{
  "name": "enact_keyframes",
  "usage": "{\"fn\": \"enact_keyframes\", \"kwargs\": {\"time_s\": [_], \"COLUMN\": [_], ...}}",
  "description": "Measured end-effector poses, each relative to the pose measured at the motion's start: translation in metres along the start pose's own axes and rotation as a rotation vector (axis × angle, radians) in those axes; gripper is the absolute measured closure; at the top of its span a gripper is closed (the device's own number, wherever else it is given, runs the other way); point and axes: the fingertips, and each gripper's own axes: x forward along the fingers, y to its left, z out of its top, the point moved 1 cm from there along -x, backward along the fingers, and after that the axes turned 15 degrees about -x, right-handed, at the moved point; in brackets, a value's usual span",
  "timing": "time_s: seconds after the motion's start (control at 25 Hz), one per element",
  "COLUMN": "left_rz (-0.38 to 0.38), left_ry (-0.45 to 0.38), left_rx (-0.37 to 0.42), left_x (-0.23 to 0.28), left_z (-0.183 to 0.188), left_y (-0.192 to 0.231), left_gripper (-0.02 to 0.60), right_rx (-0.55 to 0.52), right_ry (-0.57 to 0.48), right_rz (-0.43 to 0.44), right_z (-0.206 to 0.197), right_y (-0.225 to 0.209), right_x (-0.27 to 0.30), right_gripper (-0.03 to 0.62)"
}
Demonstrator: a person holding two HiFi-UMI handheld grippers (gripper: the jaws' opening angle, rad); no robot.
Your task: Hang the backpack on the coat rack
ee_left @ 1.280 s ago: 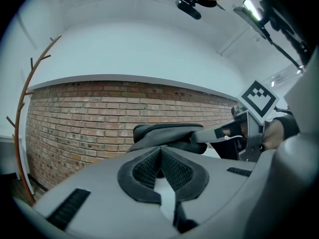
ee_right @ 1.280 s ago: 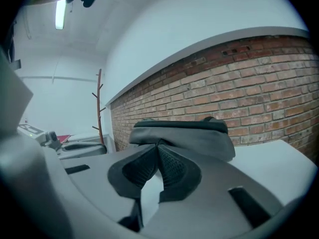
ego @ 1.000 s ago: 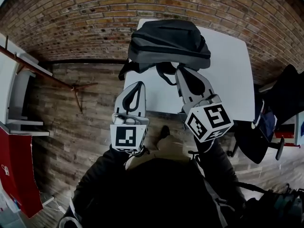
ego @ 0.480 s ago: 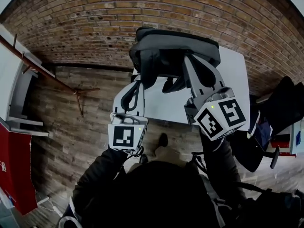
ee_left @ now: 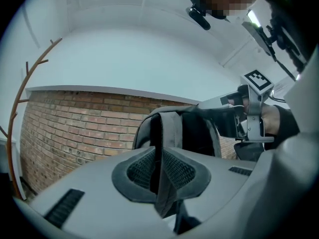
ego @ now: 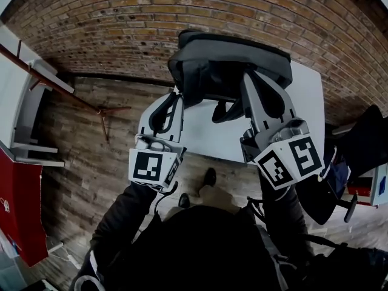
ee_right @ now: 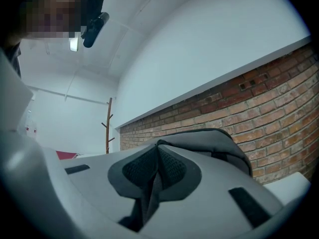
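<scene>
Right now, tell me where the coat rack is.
Head view: the coat rack stands at left by the brick wall, left of the table and the backpack.

White table (ego: pixel 209 135) by brick wall (ego: pixel 121 23), wood-plank floor (ego: pixel 85 162), red cabinet (ego: pixel 21 214) at left

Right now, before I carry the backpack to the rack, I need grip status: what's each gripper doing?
Left gripper: closed on a backpack strap, jaws just opened slightly.
Right gripper: closed on the second strap.

Our head cam looks steeply down; both gripper cams sit close on the backpack (ego: pixel 230 65), sharing the brick wall (ego: pixel 121 29).
</scene>
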Motion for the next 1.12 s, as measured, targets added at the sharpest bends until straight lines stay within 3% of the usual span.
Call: {"fn": "enact_keyframes", "kwargs": {"time_s": [0.08,0.16,0.52,0.8,0.92,1.12], "left_rz": [-0.021,-0.041,-0.224,-0.255,-0.274,-0.287], "left_ry": [0.009,0.022,0.106,0.125,0.128,0.105], "left_rx": [0.015,0.036,-0.008,-0.042,0.005,0.019], "left_x": [0.007,0.015,0.046,0.06,0.063,0.067], "left_z": [0.0,-0.001,0.002,0.005,0.007,0.012], "left_y": [0.002,0.006,-0.021,-0.026,-0.036,-0.038], "left_gripper": [0.483,0.451,0.399,0.402,0.522,0.538], "right_rx": [0.005,0.012,0.036,0.043,0.042,0.033], "right_ry": [-0.003,-0.004,-0.012,-0.02,-0.024,-0.037], "right_rz": [0.005,0.011,0.05,0.092,0.103,0.104], "right_z": [0.0,-0.001,-0.004,-0.005,-0.005,-0.007], "right_y": [-0.001,-0.002,-0.012,-0.012,-0.015,-0.018], "right_x": [0.0,0.0,-0.003,-0.007,-0.008,-0.006], "right_gripper": [0.576,0.576,0.576,0.576,0.574,0.572]}}
